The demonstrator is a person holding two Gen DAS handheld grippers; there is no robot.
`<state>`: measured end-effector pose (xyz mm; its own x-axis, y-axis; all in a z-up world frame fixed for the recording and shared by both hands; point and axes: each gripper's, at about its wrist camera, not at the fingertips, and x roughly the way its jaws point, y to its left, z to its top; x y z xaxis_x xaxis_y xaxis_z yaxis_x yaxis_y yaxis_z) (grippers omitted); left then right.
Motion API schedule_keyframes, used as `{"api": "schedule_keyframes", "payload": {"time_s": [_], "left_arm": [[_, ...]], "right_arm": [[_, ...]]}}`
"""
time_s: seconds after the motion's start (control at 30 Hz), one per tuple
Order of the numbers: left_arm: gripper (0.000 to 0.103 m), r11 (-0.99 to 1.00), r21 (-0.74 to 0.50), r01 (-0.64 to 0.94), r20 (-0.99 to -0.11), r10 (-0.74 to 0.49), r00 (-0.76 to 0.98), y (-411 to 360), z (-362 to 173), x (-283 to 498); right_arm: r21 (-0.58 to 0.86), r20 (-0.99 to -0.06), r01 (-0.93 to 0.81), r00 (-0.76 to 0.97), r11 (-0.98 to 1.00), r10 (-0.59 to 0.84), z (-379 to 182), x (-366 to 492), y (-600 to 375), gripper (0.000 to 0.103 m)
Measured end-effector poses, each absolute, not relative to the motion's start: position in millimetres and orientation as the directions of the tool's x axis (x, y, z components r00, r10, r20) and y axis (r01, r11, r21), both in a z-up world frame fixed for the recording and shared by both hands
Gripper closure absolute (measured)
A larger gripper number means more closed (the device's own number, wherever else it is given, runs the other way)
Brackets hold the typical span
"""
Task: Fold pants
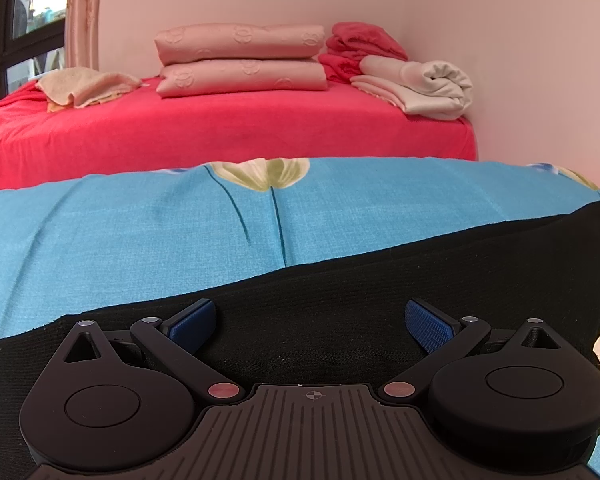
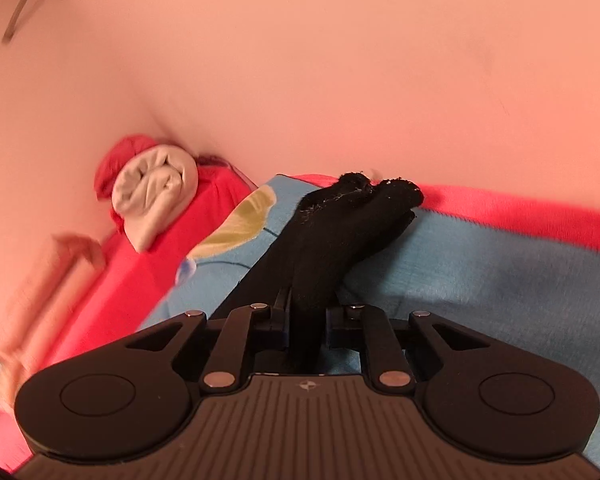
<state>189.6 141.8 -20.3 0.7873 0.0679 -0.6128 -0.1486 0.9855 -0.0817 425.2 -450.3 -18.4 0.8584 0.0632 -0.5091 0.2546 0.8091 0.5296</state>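
black pants pinched by right gripper, left gripper spread above fabric

the black pants (image 1: 380,280) are spread over a blue floral sheet (image 1: 120,232). the left gripper (image 1: 310,322) is held over the dark cloth, its blue pads (image 1: 428,326) set wide apart with nothing clamped. in the right wrist view the right gripper (image 2: 307,320) is seen clamped on a bunched fold of the pants (image 2: 340,224), leg ends lying toward a red cover (image 2: 520,208). folded pink bedding (image 1: 240,60) and a rolled white cloth (image 1: 440,84) are stacked on the red bed behind.
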Motion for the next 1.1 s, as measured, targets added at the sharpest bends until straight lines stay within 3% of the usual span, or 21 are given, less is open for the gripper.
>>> {"api": "schedule_keyframes", "payload": {"time_s": [0.13, 0.2, 0.3, 0.4, 0.5, 0.57, 0.63, 0.67, 0.7, 0.73, 0.93, 1.1], "left_arm": [[0.000, 0.984, -0.083, -0.159, -0.622, 0.074, 0.780, 141.7, -15.6, 189.5], [0.000, 0.980, -0.100, -0.169, -0.622, 0.071, 0.780, 144.3, -7.7, 184.6], [0.000, 0.974, -0.121, -0.194, -0.592, 0.086, 0.802, 151.0, 10.6, 173.0], [0.000, 0.969, -0.095, -0.229, -0.540, 0.143, 0.830, 154.3, 31.5, 158.6], [0.000, 0.964, -0.082, -0.253, -0.518, 0.176, 0.837, 157.6, 44.9, 146.0], [0.000, 0.962, -0.087, -0.259, -0.519, 0.178, 0.836, 159.4, 48.5, 140.3], [0.000, 0.963, -0.081, -0.257, -0.529, 0.177, 0.830, 159.8, 49.0, 138.4], [0.000, 0.963, -0.072, -0.259, -0.536, 0.182, 0.825, 159.2, 48.6, 137.5], [0.000, 0.964, -0.062, -0.259, -0.539, 0.186, 0.822, 158.7, 48.1, 136.6], [0.000, 0.965, -0.055, -0.257, -0.538, 0.188, 0.822, 158.8, 47.4, 134.8], [0.000, 0.965, -0.075, -0.251, -0.531, 0.175, 0.829, 157.4, 49.3, 137.0], [0.000, 0.975, -0.117, -0.190, -0.531, 0.100, 0.841, 126.9, 54.2, 159.8]], "right_arm": [[0.439, -0.497, 0.252, 0.868, 0.863, 0.000, 2.1, 414.8, -430.1, 0.085], [0.243, -0.461, 0.216, 0.884, 0.946, -0.083, 20.7, 405.4, -394.4, 0.085], [-0.104, -0.294, 0.132, 0.943, 0.986, -0.158, 45.3, 370.9, -324.1, 0.084], [-0.346, -0.166, -0.010, 0.985, 0.938, -0.051, 52.1, 328.8, -250.7, 0.083], [-0.538, -0.122, -0.171, 0.985, 0.825, 0.124, 32.4, 284.5, -174.6, 0.079], [-0.685, -0.145, -0.258, 0.965, 0.681, 0.219, -1.3, 260.0, -124.5, 0.076], [-0.810, -0.229, -0.344, 0.931, 0.475, 0.284, -47.7, 242.4, -83.1, 0.079], [-0.851, -0.262, -0.368, 0.916, 0.374, 0.305, -69.3, 234.4, -69.8, 0.086], [-0.883, -0.241, -0.339, 0.921, 0.325, 0.305, -83.9, 226.6, -61.5, 0.086], [-0.901, -0.196, -0.293, 0.933, 0.319, 0.302, -87.4, 222.7, -58.4, 0.085], [-0.863, -0.166, -0.316, 0.914, 0.394, 0.369, -54.0, 202.9, -81.9, 0.085], [-0.882, -0.213, -0.326, 0.919, 0.339, 0.331, -85.9, 202.3, -67.9, 0.080]]}}
